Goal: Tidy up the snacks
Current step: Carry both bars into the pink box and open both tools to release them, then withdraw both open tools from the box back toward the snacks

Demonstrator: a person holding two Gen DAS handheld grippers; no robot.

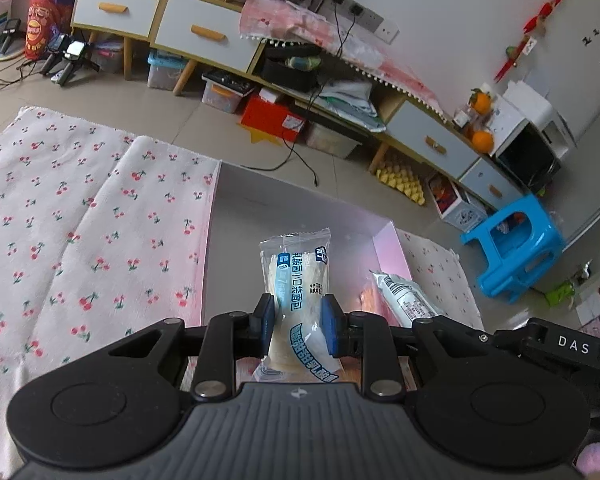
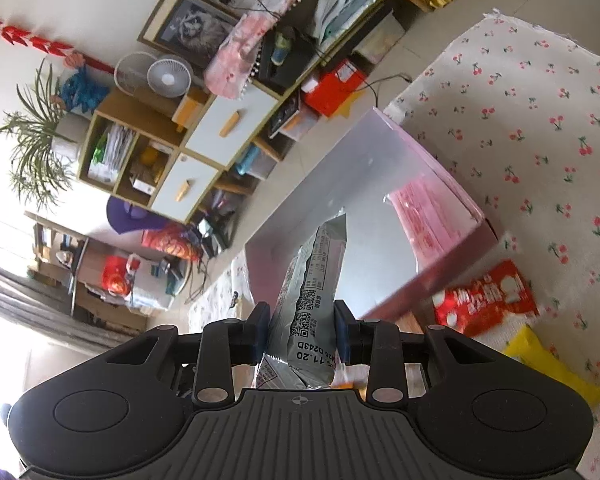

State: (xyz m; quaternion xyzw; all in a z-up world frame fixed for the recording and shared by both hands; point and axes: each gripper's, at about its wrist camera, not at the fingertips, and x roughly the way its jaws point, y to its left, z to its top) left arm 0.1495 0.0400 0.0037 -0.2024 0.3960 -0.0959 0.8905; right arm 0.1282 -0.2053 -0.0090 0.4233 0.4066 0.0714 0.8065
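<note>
Where the black gripper bodies filled the lower part of both wrist views, the bottom ends of both held packets were cut off from sight. The left gripper [image 1: 298, 326] had its blue pads pinching a clear bread packet [image 1: 296, 276] at its middle, held above the open pink box [image 1: 392, 256]; the packet carried blue Chinese lettering, too distorted to read with confidence. The right gripper [image 2: 301, 332] clamped a silver snack packet [image 2: 314, 300] over the same box, which showed a grey inner wall and a pink printed side. A QR code and the digits "11.20" could be read on the silver wrapper; its finer print was too small. A red snack bag [image 2: 486, 300] and a yellow packet [image 2: 548, 364] lay just beside the box on the cherry-print cloth [image 2: 540, 140], the red bag's white lettering blurred. In the left view, the other gripper's arm bore the letters "DAS".
</note>
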